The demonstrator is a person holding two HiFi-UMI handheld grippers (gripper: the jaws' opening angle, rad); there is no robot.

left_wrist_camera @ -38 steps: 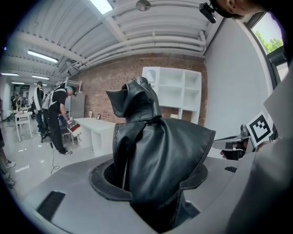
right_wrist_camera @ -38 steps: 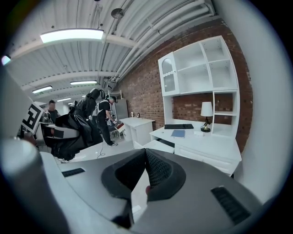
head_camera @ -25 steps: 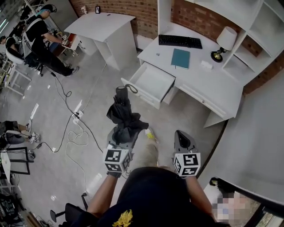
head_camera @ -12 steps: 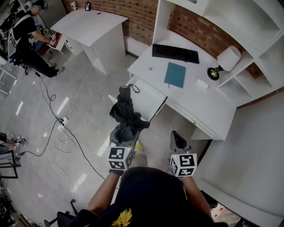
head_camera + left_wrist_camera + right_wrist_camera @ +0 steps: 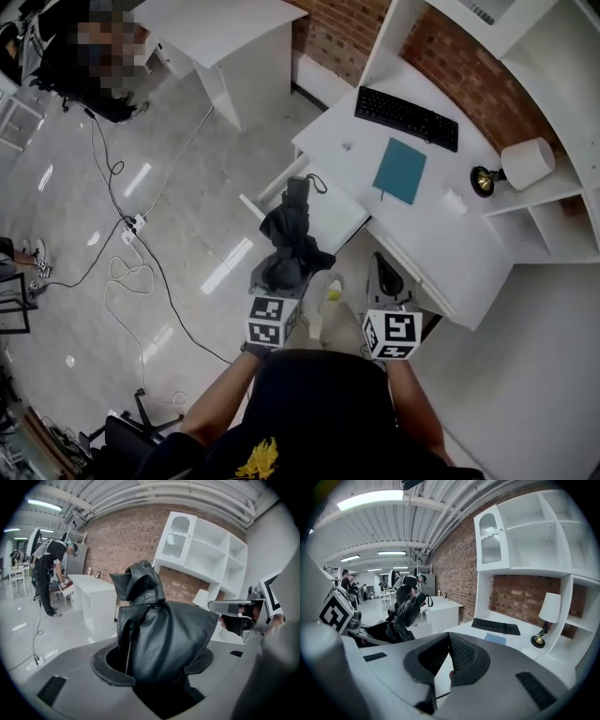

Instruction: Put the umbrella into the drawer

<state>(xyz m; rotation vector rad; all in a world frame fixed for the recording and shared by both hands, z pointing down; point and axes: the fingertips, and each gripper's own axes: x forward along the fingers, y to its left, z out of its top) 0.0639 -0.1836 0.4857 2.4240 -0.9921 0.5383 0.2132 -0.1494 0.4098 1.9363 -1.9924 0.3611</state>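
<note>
A folded black umbrella (image 5: pixel 292 234) sticks out forward from my left gripper (image 5: pixel 278 270), whose jaws are shut on its bunched fabric. In the left gripper view the umbrella (image 5: pixel 159 634) fills the gap between the pads. Its strap end hangs above the open white drawer (image 5: pixel 345 221) of the desk (image 5: pixel 441 253). My right gripper (image 5: pixel 387 274) is beside it on the right, in front of the desk edge, shut with nothing in it; its pads meet at the tip (image 5: pixel 449 637). From there the umbrella (image 5: pixel 401 616) shows at the left.
On the desk lie a black keyboard (image 5: pixel 406 118), a teal notebook (image 5: pixel 400 171) and a lamp (image 5: pixel 520 166); white shelves rise behind. A second white table (image 5: pixel 225 37) stands at the back left. Cables (image 5: pixel 131 272) trail over the floor, and a person (image 5: pixel 49 573) stands far left.
Both grippers have travelled toward the desk with the umbrella still held. The open drawer, earlier well ahead, now lies right under the umbrella's far end.
</note>
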